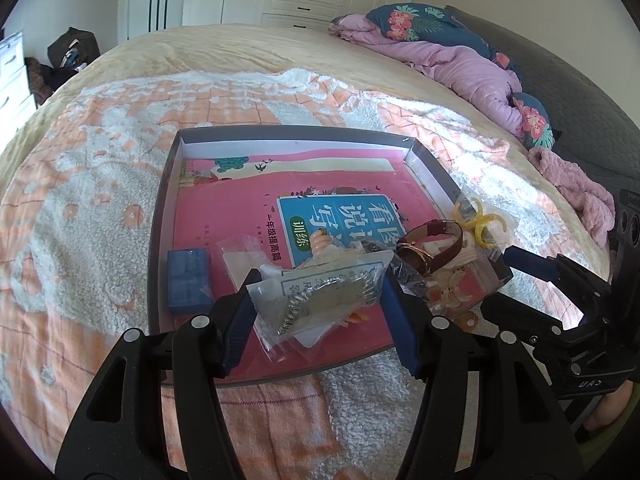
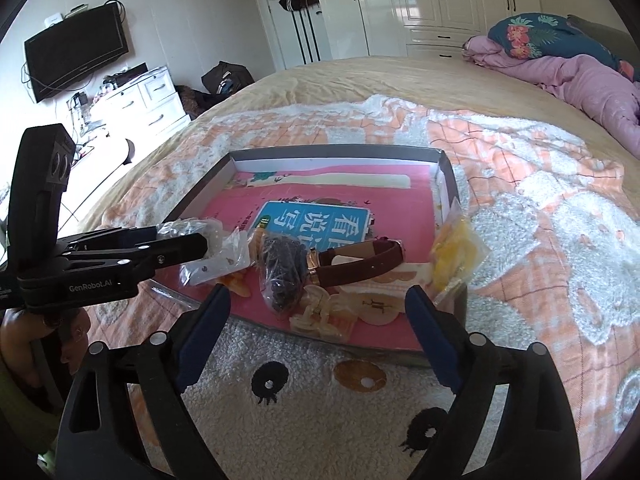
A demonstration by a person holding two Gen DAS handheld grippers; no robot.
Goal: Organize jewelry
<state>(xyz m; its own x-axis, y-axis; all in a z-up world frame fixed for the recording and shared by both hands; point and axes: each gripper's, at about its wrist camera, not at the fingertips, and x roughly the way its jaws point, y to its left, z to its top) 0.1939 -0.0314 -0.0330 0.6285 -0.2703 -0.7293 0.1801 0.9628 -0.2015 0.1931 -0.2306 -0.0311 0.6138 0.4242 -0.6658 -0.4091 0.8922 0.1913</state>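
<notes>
— What's the left claw [image 1: 318, 304] got?

— It's clamped on a clear bag of silver chain [image 1: 320, 300], right over the near edge of the shallow box [image 1: 160, 216].

— And the right claw [image 2: 318, 332]?

— Gaping wide with nothing in it, hovering above the white fleece blanket [image 2: 320, 364] just short of the box.

— What's ahead of it?

— A bag of dark beads [image 2: 280, 270], then the brown-strapped watch [image 2: 352, 266] beyond; a yellow bag [image 2: 456, 258] off to its right. All lie on a pink book [image 2: 400, 200]. Further back, a purple quilt [image 2: 580, 76] and white wardrobes [image 2: 420, 0].
</notes>
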